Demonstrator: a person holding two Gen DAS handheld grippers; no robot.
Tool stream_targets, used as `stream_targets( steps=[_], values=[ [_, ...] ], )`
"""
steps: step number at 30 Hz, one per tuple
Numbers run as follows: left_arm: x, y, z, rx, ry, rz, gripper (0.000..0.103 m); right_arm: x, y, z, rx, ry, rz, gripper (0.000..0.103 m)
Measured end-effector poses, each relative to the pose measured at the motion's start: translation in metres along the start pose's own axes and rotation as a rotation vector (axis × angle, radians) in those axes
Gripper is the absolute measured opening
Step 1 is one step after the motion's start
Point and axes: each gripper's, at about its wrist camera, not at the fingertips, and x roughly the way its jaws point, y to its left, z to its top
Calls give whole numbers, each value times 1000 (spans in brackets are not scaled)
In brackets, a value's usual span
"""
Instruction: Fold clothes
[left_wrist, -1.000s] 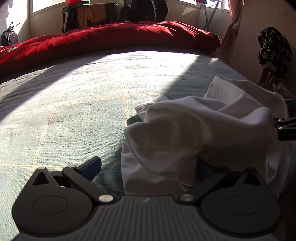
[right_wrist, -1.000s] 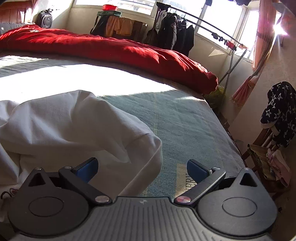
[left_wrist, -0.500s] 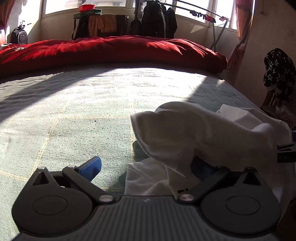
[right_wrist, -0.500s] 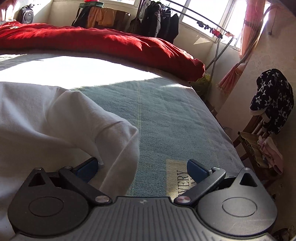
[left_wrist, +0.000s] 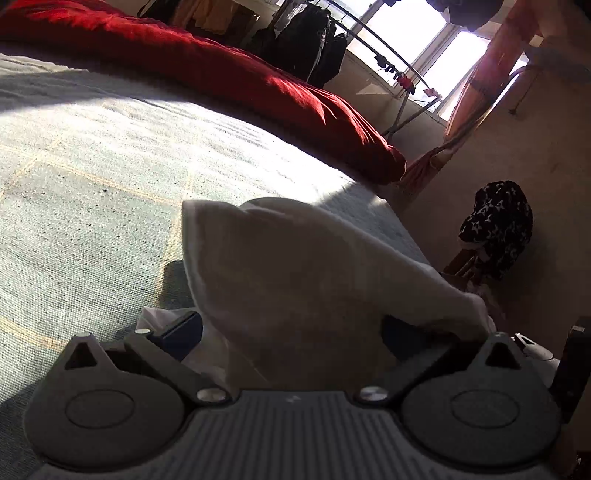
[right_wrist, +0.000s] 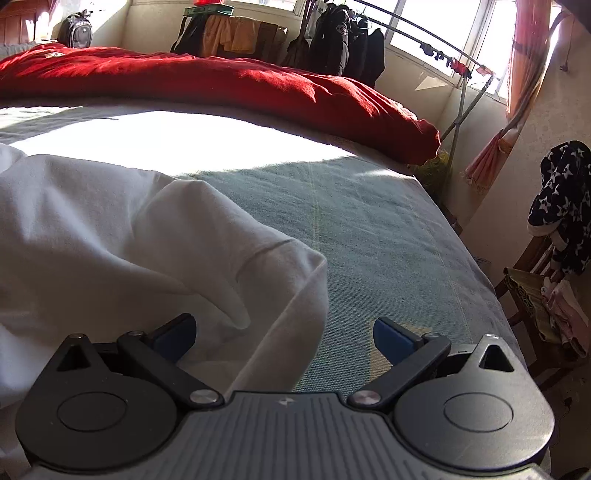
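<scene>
A white cotton garment (left_wrist: 295, 266) lies bunched on the near part of a bed, rising in a soft, rounded peak between the spread fingers of the left gripper (left_wrist: 291, 332); its blue pads stand wide apart, cloth draped over and between them, nothing pinched. In the right wrist view the same garment (right_wrist: 110, 236) spills in smooth folds to the left, one hemmed sleeve-like lobe lying between the parted fingers of the right gripper (right_wrist: 284, 334), whose blue tips also stand well apart. Beneath is a coarse-woven, pale green bedspread (right_wrist: 369, 229) crossed by thin yellow lines, half in hard sunlight. Beyond it runs a long, rumpled red quilt (right_wrist: 258, 88). Farther off, dark coats (right_wrist: 332, 37) hang on a metal rack by the windows, and a star-patterned garment (right_wrist: 565, 206) drapes a wooden chair.
</scene>
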Motion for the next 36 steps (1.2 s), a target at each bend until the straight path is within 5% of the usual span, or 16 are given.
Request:
stream_targets(
  steps=[2,5,8,10,11,12,19,24,36],
  values=[
    [4,-5,-7,11,26,-60,102,-1,0,0,-8,-4,3,103],
    [5,-19,-13,151,-17,25,102,-2,-1,1,-4,-9,4,103],
    [9,-17,-3,130,-32,124,99,-2,-1,1,0,-14,0,103],
    [8,-20,2,197,-63,252,72,-3,0,1,0,-15,1,103],
    [5,-19,4,199,-59,247,50,-4,0,1,-2,-14,2,103],
    [2,-16,5,177,-54,207,43,-5,0,1,-4,-16,4,103],
    [-15,-14,-1,196,-74,159,27,-7,1,1,-1,-23,15,103],
    [-17,-11,6,206,-118,206,14,-12,2,3,-9,-38,12,103],
    [-59,2,45,324,-225,364,11,16,4,15,-44,43,-38,103]
  ],
)
